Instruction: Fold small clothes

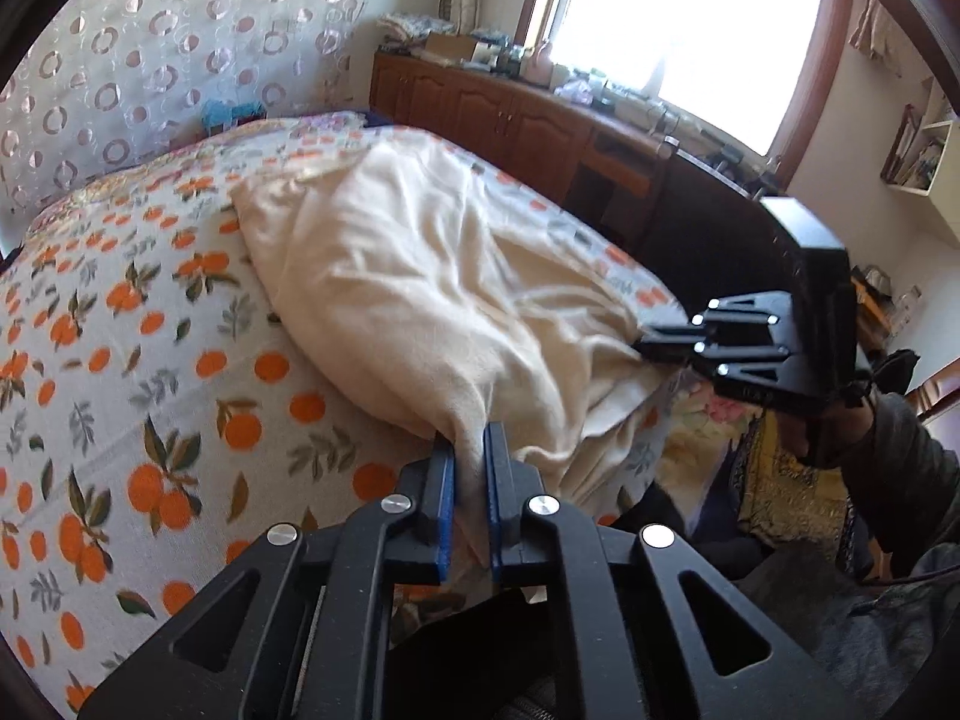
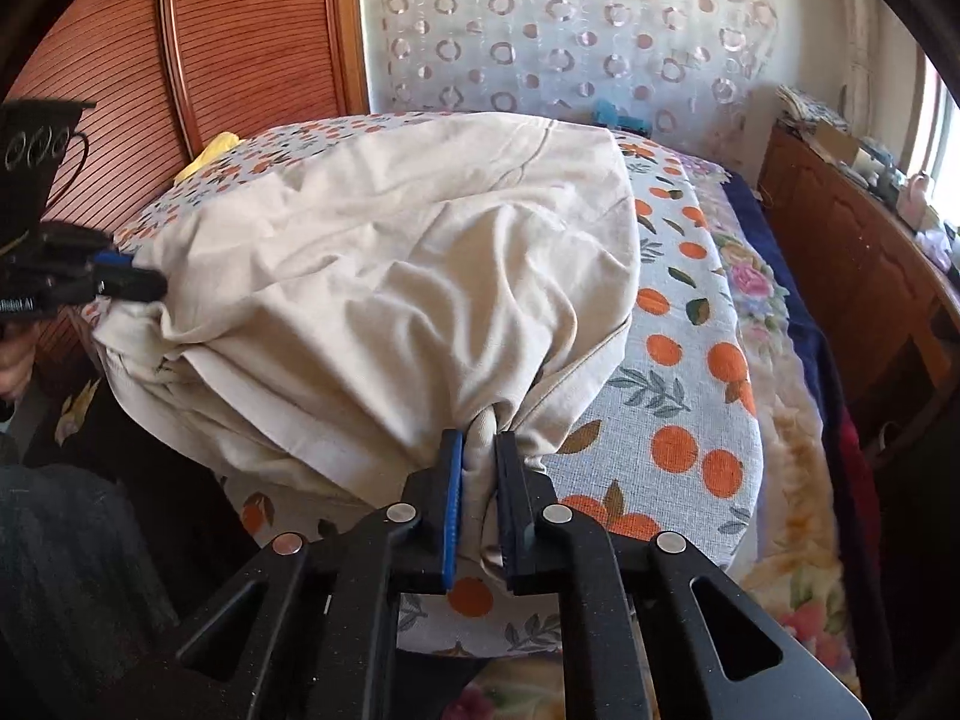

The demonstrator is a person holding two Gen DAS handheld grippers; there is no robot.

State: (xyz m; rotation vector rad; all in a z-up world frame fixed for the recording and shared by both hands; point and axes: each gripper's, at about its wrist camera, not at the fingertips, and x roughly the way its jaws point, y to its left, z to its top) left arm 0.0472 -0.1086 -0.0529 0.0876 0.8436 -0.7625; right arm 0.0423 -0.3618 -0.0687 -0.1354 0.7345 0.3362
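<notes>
At the left of the left wrist view lies the bed (image 1: 150, 324), under a sheet printed with oranges and leaves. A dotted curtain (image 1: 150, 48) hangs in the upper left of the frame. Across the middle of the frame the cream garment (image 1: 408, 276) is spread over the bed, rumpled, and it narrows to a gathered corner at the lower centre. There the left claw (image 1: 468, 450) is clamped on that corner: its blue pads (image 1: 444, 480) press the cloth from both sides. Right of centre the right claw (image 1: 645, 348) bites the garment's other near edge, its tips touching the cloth. A hand (image 1: 804, 426) in a dark sleeve holds it at the right edge. A wooden cabinet (image 1: 510, 114) runs under the bright window (image 1: 690, 18) in the upper right.

In the right wrist view the left claw (image 2: 138, 285) appears at the left edge, pinching the garment (image 2: 390, 252) where it bunches. A slatted wooden panel (image 2: 240, 30) fills the upper left. The garment covers the centre of the frame, with folds running down to the lower centre, where the right claw (image 2: 478, 450) grips a bunched knot of cloth between its fingers. To the right is bare sheet, then a floral blanket (image 2: 780, 396) and the cabinet (image 2: 852, 252) at the right edge.
</notes>
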